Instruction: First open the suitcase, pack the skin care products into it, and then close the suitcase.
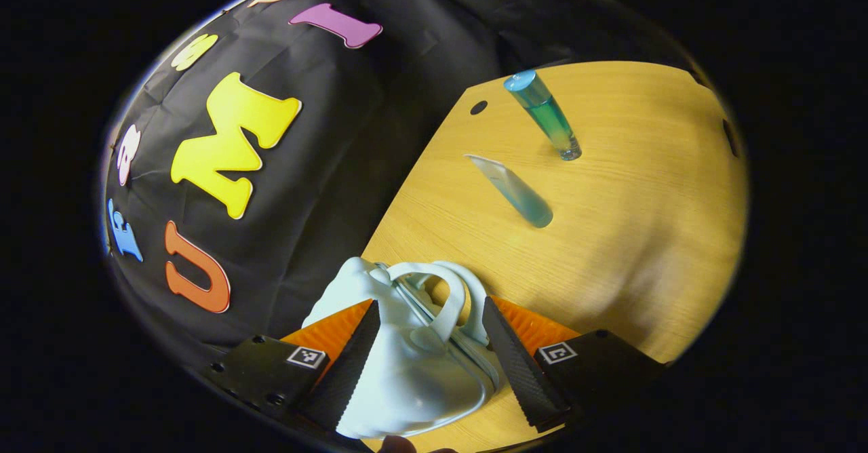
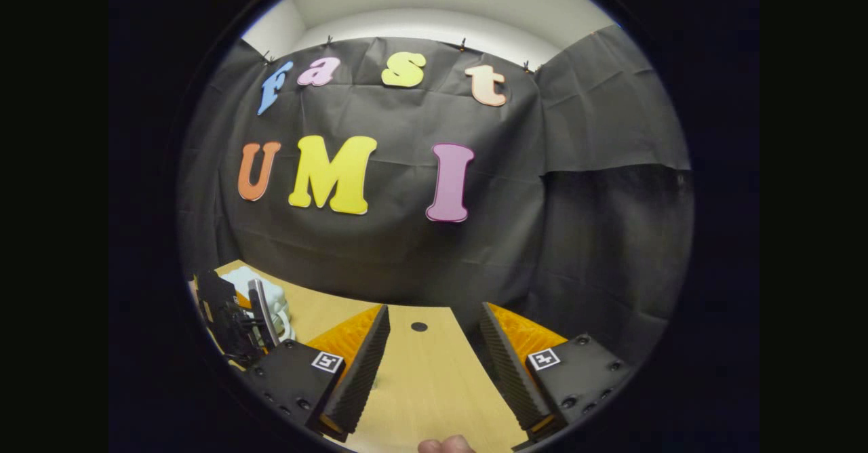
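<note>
The left gripper [image 1: 430, 351] straddles the suitcase [image 1: 407, 371], a small pale case with a loop handle [image 1: 441, 290] at its top. Its fingers stand apart, one on each side of the case; whether both press on the shell cannot be told from the left gripper view. The handle sits between the fingertips, slightly ahead of them. The case seam appears closed, so the opening step is judged not yet done.

Ahead of the left gripper and to its right, two skin care items rest on the wooden table [image 1: 644, 236]. The blue-green bottle [image 1: 542, 115] stands farthest out, leaning in the fisheye image. The tube [image 1: 512, 190] lies between that bottle and the suitcase, well apart from both. Neither item is in the case.

The right gripper [image 2: 434, 361] hangs over bare table, its fingers wide apart with nothing between them. A small hole [image 2: 419, 327] in the tabletop lies just ahead of its fingertips. To its left, the right gripper view also shows the left gripper and the suitcase near the table's far edge.

Task status, as a judgement: at or near the start. Remaining steps: open the suitcase, load the bottle and the tube, close the suitcase.
</note>
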`<action>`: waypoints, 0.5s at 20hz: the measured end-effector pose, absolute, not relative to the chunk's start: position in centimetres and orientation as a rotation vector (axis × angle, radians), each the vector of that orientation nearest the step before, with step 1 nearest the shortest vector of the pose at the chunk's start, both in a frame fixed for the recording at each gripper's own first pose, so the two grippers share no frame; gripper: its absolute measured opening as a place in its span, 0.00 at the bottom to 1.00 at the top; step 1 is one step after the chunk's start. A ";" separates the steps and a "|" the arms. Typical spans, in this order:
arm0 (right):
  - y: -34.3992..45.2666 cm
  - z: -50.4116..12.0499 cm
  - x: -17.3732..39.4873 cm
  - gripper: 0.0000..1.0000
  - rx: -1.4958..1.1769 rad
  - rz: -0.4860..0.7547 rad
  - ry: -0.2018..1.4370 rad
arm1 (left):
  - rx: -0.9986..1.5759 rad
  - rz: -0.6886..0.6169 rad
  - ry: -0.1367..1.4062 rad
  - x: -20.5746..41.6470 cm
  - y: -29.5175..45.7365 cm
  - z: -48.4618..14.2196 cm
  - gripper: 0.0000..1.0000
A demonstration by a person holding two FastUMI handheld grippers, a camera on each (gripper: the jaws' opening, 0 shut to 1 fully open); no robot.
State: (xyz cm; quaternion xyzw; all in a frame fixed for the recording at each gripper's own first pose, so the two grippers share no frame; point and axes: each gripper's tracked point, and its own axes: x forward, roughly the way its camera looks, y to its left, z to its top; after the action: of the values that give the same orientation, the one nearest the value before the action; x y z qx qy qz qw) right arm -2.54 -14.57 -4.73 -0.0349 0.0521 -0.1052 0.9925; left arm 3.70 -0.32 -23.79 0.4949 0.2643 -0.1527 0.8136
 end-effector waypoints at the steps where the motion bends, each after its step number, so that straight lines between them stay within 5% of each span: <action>1: -14.9 -4.9 -2.6 0.80 -0.068 -0.218 0.108 | 1.075 -0.323 0.580 4.2 -0.1 -24.2 0.98; 10: -16.6 -5.9 -3.2 0.80 -0.065 -0.279 0.134 | 1.186 -0.334 0.683 6.8 1.2 -27.2 0.93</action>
State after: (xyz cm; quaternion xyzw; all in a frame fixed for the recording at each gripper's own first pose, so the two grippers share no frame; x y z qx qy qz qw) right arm -3.19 -16.64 -5.85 -0.0326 0.0666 -0.1389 0.9875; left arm 6.76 1.17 -27.17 0.5451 0.3141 -0.1536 0.7620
